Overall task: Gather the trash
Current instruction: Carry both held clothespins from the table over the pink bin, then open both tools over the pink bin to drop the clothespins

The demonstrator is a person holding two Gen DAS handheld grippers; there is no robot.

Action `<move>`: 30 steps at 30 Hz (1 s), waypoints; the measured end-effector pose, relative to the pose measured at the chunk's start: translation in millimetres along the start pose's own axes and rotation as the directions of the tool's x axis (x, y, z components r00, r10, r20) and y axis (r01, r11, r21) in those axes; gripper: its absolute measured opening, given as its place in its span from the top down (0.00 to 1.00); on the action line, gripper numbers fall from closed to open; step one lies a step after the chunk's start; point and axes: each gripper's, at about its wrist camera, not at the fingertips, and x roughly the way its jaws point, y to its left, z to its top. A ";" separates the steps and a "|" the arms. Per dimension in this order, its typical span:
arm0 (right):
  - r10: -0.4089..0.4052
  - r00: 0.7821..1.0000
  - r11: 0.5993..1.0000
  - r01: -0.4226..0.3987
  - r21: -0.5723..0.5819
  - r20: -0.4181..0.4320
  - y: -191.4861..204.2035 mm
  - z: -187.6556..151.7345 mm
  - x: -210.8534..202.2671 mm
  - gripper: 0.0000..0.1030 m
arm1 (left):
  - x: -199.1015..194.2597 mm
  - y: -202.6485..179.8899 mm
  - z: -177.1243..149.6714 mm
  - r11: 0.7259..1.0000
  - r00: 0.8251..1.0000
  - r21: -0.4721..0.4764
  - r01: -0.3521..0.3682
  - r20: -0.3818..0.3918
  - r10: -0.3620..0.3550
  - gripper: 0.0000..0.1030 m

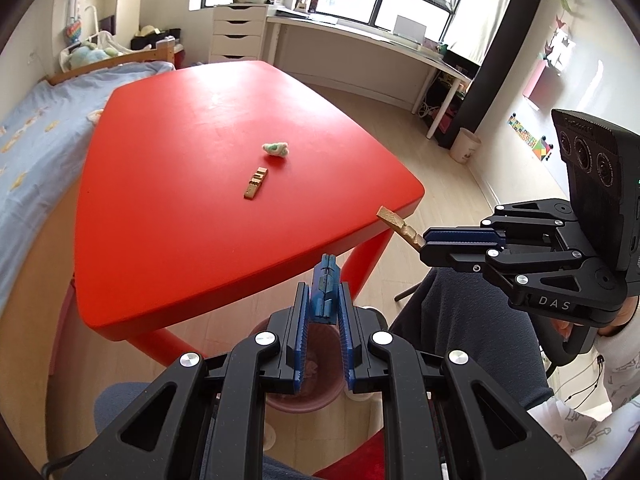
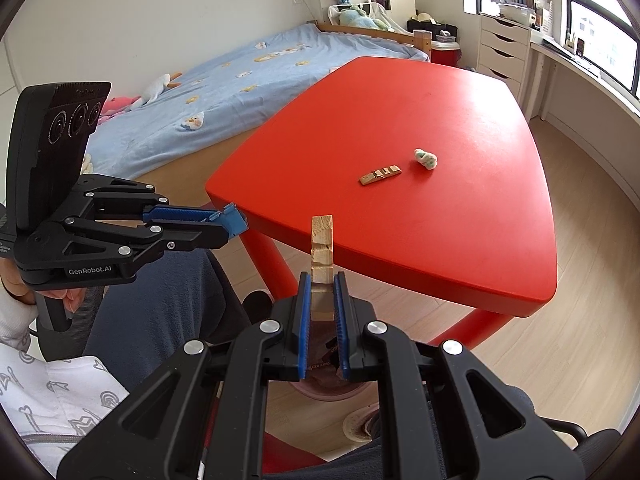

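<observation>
While both pieces hang over the pink bin [image 1: 304,396], drop-off is in hand: left hand-held gripper [image 1: 324,300] clamps a blue clip [image 1: 325,292]; right hand-held gripper [image 2: 322,300] clamps a wooden clip [image 2: 321,256]. Next: release both, then fetch the second wooden clip [image 1: 255,183] and crumpled wad [image 1: 276,149] from the red bench [image 1: 180,220].

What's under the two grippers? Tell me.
A pink bin sits on the floor below both grippers, left and right. The fingers cover most of it, so its contents can't be made out.
</observation>
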 end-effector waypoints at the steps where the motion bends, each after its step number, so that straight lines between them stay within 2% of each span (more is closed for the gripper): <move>1: 0.001 1.000 1.000 -0.001 0.001 0.000 -0.1 0.1 0.3 0.89 | -0.4 0.1 -1.1 1.000 1.000 0.001 0.001 0.001 -0.001 0.86; 12: 0.031 1.000 0.999 -0.031 0.011 0.000 -3.3 -1.3 0.6 0.88 | 0.5 -1.2 -1.0 1.000 1.000 0.011 0.007 -0.006 -0.007 0.85; 14: 0.030 1.000 1.000 -0.029 0.009 -0.008 -4.2 -1.7 2.5 0.87 | 2.0 -1.9 -0.6 1.000 1.000 0.016 0.005 -0.008 -0.005 0.79; 15: 0.023 1.000 1.000 -0.023 0.006 -0.011 -4.9 -1.8 3.3 0.73 | 3.3 -1.4 -0.3 1.000 1.000 0.014 0.001 -0.013 -0.001 0.61; 16: 0.016 1.000 1.000 -0.016 0.006 -0.010 -5.6 -2.1 3.6 0.44 | 3.4 -0.2 -0.4 1.000 1.000 0.007 -0.008 -0.007 0.008 0.48; 17: 0.011 1.000 1.000 -0.011 0.008 -0.003 -6.5 -2.4 2.7 0.30 | 2.1 1.6 -0.8 1.000 1.000 -0.004 -0.019 0.007 0.019 0.25; 18: 0.009 1.000 1.000 -0.009 0.013 0.010 -6.9 -2.9 1.0 0.14 | 0.1 3.4 -1.1 0.999 0.999 -0.013 -0.030 0.022 0.031 0.12; 21: -0.012 1.000 1.000 0.012 0.020 0.009 -8.9 -3.8 0.8 0.05 | -0.7 7.9 -1.9 0.997 0.996 -0.020 -0.080 0.025 0.081 0.10; 30: -0.031 0.999 0.999 0.032 0.044 -0.016 -11.2 -5.1 6.4 0.03 | -2.9 16.6 -2.9 0.993 0.994 -0.053 -0.106 0.017 0.108 0.07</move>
